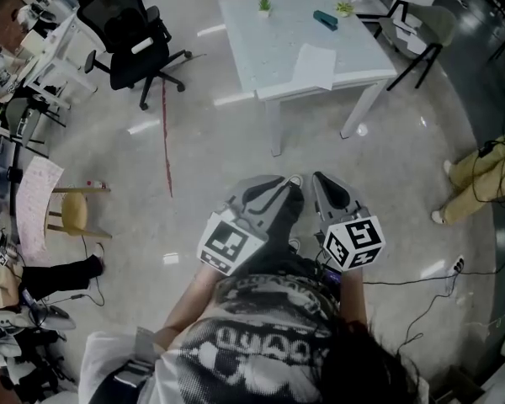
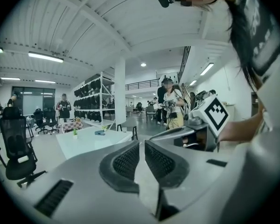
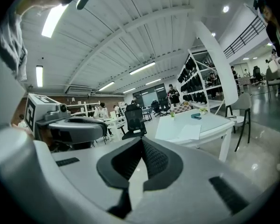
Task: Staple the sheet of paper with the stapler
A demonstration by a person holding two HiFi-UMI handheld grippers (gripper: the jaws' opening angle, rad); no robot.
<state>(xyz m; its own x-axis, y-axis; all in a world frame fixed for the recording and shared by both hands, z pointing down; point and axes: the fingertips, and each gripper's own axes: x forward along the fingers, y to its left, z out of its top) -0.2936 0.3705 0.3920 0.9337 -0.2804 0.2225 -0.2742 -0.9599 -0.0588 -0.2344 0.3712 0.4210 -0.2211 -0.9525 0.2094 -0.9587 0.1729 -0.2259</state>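
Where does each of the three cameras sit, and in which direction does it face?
Head view: on the person's head, facing steeply down; white table ahead, own torso, left gripper and right gripper below.
Left gripper view: on the left gripper, facing almost level along its jaws toward the table; right gripper and the person's forearm at right.
Right gripper view: on the right gripper, facing the table, sheet of paper, stapler; left gripper at left.
Shared: all see the table and stapler.
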